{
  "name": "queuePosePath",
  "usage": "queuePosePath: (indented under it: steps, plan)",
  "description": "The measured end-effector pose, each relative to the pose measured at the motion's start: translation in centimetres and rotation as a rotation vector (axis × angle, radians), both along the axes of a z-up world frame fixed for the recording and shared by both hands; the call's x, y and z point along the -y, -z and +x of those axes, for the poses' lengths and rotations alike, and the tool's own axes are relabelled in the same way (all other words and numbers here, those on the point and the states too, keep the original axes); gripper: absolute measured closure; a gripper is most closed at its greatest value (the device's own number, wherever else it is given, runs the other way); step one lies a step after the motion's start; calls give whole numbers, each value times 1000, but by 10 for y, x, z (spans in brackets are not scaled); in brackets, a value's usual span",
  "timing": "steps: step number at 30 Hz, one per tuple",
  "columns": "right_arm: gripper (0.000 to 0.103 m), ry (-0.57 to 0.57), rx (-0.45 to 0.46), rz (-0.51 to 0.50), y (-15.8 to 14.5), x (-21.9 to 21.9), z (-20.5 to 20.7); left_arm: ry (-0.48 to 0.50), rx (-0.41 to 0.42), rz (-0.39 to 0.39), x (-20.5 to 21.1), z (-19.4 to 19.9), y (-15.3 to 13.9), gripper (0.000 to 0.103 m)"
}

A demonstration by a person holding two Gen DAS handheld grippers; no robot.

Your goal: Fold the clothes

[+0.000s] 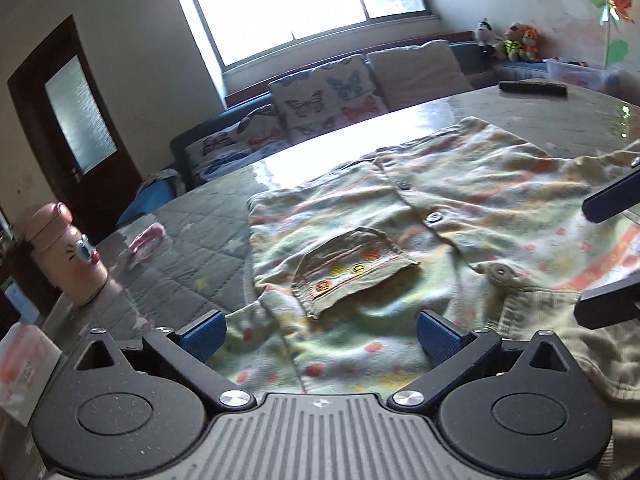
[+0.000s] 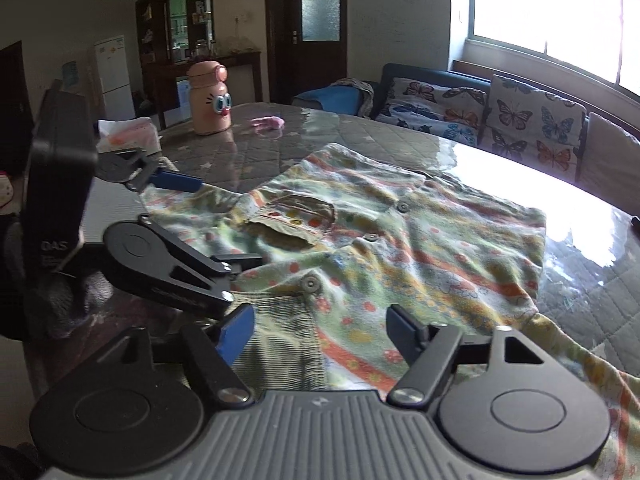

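Note:
A small child's shirt (image 1: 460, 208) with a pale green, orange-dotted print, snap buttons and a khaki chest pocket (image 1: 348, 268) lies spread on the table. It also shows in the right wrist view (image 2: 420, 248). My left gripper (image 1: 320, 336) is open, low over the shirt's near sleeve and hem, holding nothing. My right gripper (image 2: 320, 332) is open over the corduroy collar (image 2: 280, 344) end of the shirt. The left gripper (image 2: 192, 216) shows in the right wrist view at the left; the right gripper's fingers (image 1: 612, 196) show at the left wrist view's right edge.
The table (image 1: 192, 248) has a glossy grey quilted cover. A pink cartoon bottle (image 1: 68, 256), a pink small item (image 1: 146, 238) and a tissue pack (image 1: 24, 368) stand at its left. A dark flat object (image 1: 534, 88) lies at the far end. A butterfly-cushion sofa (image 1: 320, 100) is behind.

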State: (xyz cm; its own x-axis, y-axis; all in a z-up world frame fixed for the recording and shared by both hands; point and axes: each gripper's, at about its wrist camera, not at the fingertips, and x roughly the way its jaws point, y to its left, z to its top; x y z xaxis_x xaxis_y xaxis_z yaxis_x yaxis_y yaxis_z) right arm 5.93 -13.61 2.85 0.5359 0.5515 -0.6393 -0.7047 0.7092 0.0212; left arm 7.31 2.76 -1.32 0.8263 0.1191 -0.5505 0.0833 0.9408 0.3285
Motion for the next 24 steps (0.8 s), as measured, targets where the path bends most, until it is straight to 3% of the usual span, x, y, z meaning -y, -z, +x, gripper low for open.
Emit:
queuePosePath:
  steps: [8, 12, 17, 24]
  plan:
    - [65, -98, -36, 1, 0, -19, -17, -28, 37, -68, -19, -10, -17, 1]
    - [76, -112, -44, -33, 9, -30, -19, 3, 55, -109, -27, -23, -29, 2]
    - [98, -54, -65, -18, 9, -22, -14, 108, 58, -141, -21, -47, -37, 9]
    - [99, 45, -118, 109, -8, 10, -3, 359, 7, -167, 12, -74, -38, 17]
